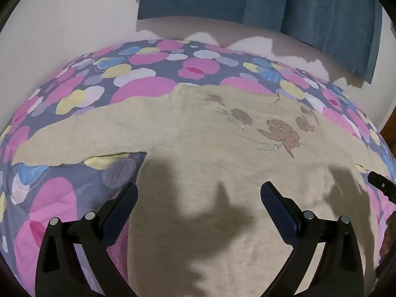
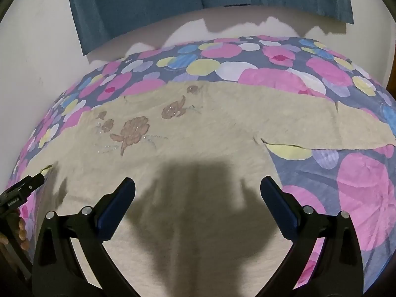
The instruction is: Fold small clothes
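A beige long-sleeved top (image 1: 198,133) (image 2: 210,128) with brown flower embroidery lies spread flat on the bed, sleeves stretched out to both sides. My left gripper (image 1: 198,193) hangs open above the top's lower left body, near the left sleeve's armpit. My right gripper (image 2: 198,189) is open too, above the lower right body beside the right sleeve (image 2: 334,128). Nothing is between either pair of fingers. The right gripper's tip (image 1: 381,185) shows at the right edge of the left wrist view, and the left gripper's body (image 2: 19,193) at the left edge of the right wrist view.
The bedspread (image 1: 74,193) (image 2: 358,193) is purple-grey with pink, yellow and blue circles. Behind the bed stand a white wall (image 1: 74,24) and blue curtains (image 1: 272,0) (image 2: 173,0). A hand (image 2: 22,232) holds the left gripper.
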Available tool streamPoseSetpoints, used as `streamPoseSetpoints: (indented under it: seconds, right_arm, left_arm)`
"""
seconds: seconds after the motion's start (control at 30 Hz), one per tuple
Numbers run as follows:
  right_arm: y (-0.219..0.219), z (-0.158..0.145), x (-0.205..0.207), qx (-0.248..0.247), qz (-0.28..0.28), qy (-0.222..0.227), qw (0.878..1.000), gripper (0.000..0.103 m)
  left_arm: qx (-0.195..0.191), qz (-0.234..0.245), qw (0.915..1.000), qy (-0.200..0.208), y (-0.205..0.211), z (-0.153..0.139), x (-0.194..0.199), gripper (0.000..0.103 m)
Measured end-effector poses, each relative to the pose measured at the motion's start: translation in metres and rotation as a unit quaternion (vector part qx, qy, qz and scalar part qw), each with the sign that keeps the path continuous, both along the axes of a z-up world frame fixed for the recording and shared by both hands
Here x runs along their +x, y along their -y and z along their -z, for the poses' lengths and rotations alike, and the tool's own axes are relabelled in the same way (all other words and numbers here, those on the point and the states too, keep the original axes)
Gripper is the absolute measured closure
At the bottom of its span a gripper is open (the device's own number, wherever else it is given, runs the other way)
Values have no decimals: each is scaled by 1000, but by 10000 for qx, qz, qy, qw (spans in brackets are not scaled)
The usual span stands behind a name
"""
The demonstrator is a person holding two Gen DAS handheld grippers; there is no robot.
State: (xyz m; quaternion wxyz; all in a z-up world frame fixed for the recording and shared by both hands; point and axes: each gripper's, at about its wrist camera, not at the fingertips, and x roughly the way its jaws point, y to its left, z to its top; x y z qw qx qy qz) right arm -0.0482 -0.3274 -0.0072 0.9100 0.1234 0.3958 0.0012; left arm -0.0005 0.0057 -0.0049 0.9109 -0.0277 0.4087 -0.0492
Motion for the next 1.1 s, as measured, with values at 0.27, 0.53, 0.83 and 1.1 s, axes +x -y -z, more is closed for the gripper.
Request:
streamPoseSetpoints:
  seconds: [0.27, 0.53, 0.83, 1.1]
  right_arm:
    - [-8, 1, 2, -109, -28, -29, 9999, 2]
    - [-9, 2, 2, -93, -35, -30, 9999, 2]
    - [-9, 3, 3, -83, -35, -32, 10000, 2]
    - [-10, 3, 3, -80, -44, -37, 10000, 2]
  left_arm:
    - [-86, -60, 9999, -93, 4, 1, -2, 4]
    - [-12, -18, 10000, -80, 6, 1, -2, 4]
    - [45, -7, 10000, -73, 9, 3, -3, 4]
    - [44, 12, 10000, -75, 8, 2, -3, 4]
